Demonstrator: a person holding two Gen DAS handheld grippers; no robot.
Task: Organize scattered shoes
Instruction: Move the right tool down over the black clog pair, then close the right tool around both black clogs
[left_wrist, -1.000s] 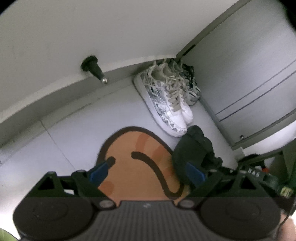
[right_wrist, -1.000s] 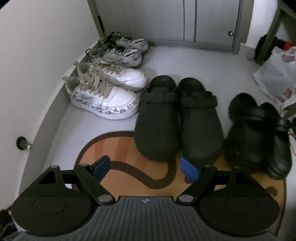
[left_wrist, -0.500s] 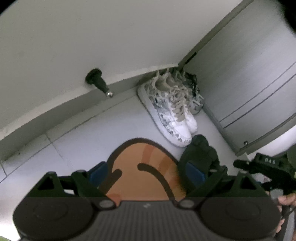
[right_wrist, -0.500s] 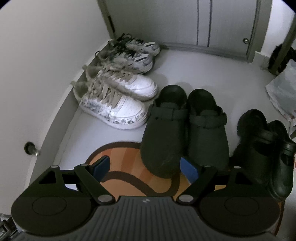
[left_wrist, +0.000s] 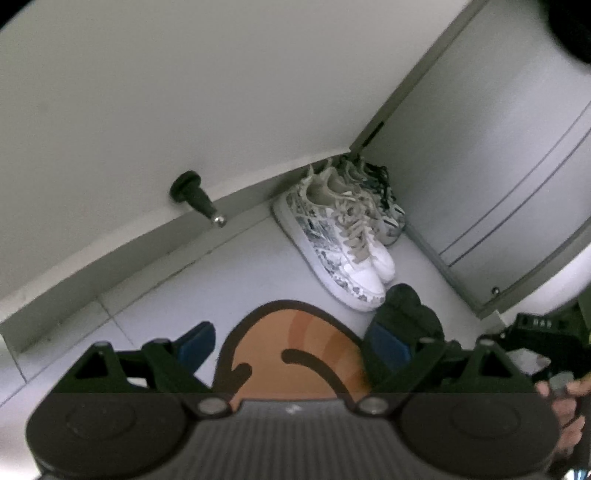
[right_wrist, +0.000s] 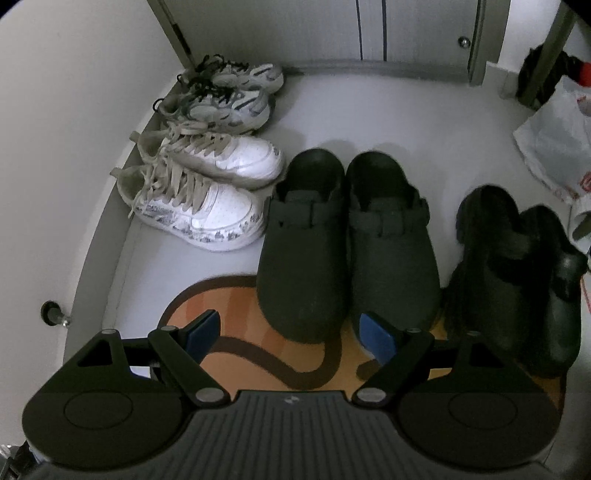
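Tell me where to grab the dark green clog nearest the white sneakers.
Probably the strap band across the left green clog, coming from above with the open right gripper. The heel opening is far, against the white sneakers; its partner clog touches one side, so pinch strap and upper.

Right gripper (right_wrist: 291, 334) has shifted across the floor: in its view the green clogs (right_wrist: 345, 240) now sit more central, toes over the orange mat (right_wrist: 258, 354), where a sec ago they lay further right. Black clogs (right_wrist: 517, 280) also slid toward centre, and the plastic bag (right_wrist: 554, 147) shows more fully at far right. Left view has tilted: doorstop (left_wrist: 195, 197) and white sneakers (left_wrist: 340, 240) now sit further right and lower. The person's hand (left_wrist: 561, 398) has come into view at right edge.
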